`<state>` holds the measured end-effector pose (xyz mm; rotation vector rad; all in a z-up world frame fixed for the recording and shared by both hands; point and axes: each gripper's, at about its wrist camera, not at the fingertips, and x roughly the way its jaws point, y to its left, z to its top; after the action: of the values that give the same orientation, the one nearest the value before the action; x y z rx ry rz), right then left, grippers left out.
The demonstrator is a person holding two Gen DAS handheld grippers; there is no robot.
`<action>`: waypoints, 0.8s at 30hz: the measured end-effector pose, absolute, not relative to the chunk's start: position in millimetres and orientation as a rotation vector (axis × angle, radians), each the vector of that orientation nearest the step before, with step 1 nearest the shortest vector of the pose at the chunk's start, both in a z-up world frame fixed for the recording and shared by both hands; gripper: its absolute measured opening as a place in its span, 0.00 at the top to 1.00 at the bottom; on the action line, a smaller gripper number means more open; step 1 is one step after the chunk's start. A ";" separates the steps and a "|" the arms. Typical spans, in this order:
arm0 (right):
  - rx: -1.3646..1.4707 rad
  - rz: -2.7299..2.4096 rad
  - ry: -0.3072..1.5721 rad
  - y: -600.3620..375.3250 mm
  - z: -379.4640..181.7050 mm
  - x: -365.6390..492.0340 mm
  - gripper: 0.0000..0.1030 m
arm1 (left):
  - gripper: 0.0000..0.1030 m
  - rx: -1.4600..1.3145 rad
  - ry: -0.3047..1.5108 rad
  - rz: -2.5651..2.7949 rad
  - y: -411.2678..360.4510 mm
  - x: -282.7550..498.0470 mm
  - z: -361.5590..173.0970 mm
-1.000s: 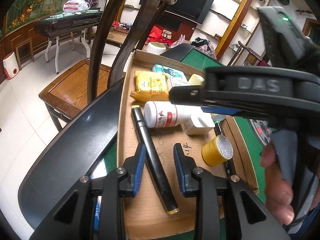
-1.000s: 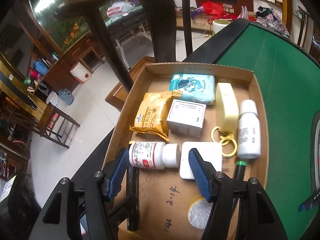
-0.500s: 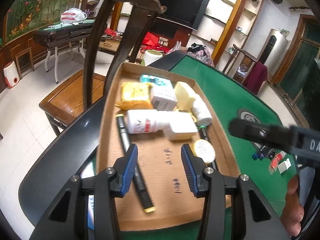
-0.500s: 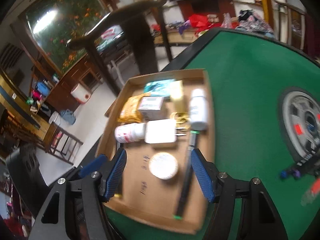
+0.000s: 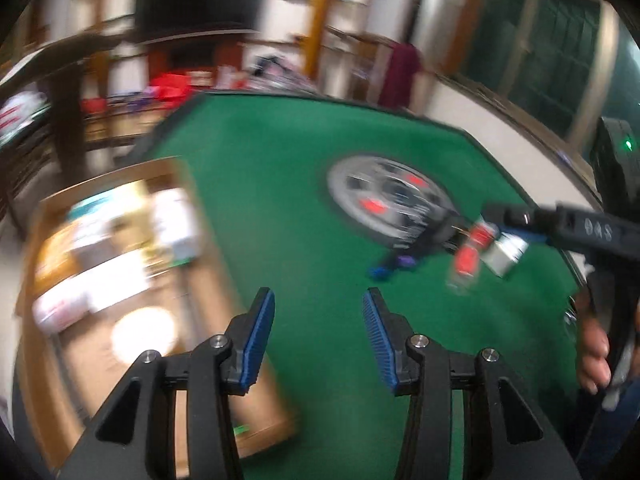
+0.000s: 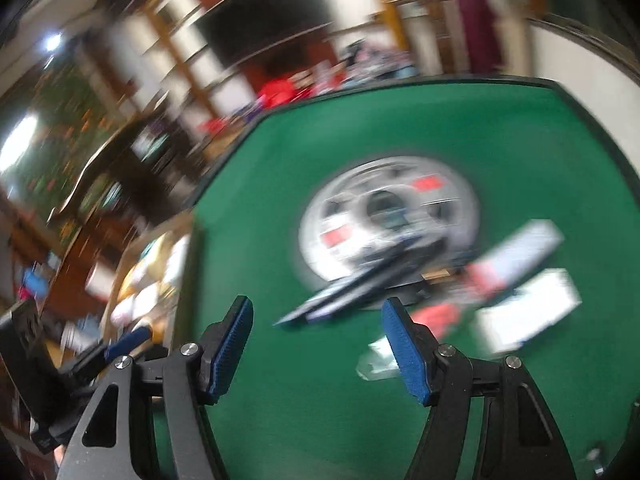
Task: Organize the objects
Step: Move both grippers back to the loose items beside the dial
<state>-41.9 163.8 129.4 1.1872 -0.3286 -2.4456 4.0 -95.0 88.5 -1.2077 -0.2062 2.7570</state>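
Green felt desk point(image 6: 400, 140) carried blurred pens point(image 6: 352, 288) and cartons point(image 6: 528, 316) at its right; both grippers' fingers point(image 5: 256, 336) point(image 6: 230, 344) gaped empty. Light, stiff items; pens best pinched mid-barrel.

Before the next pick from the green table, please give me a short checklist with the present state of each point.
1. Left claw empty, with its jaws apart: ok; they have just been opening, nothing between them.
2. Right claw empty, with its jaws apart: ok.
3. Loose things on the table in view ahead: ok.
4. Which thing is which: cannot tell, both views are blurred.
5. Right claw lined up on one thing: not ok, the pens only lie beyond the gap.
6. Tray clear of the pick: ok, it lies off to the left.
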 end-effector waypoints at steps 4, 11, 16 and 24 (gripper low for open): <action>1.174 -2.494 -0.551 224.6 122.9 -55.1 0.30 | 0.56 -1.279 -0.123 2.581 -52.4 -44.9 76.2; 1.214 -2.443 -0.718 248.4 116.9 -65.3 0.28 | 0.66 -1.386 -0.030 2.404 -11.2 -113.7 53.9; 1.194 -2.455 -0.727 250.9 119.3 -63.9 0.28 | 0.71 -1.446 0.017 2.394 -1.2 -130.7 41.4; 1.246 -2.502 -0.741 255.4 110.0 -65.8 0.28 | 0.71 -1.426 -0.005 2.454 0.6 -145.6 39.2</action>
<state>-65.8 255.4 110.0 1.2462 -0.7406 -2.5019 -145.6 0.6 39.2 -1.4258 -0.0054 2.4541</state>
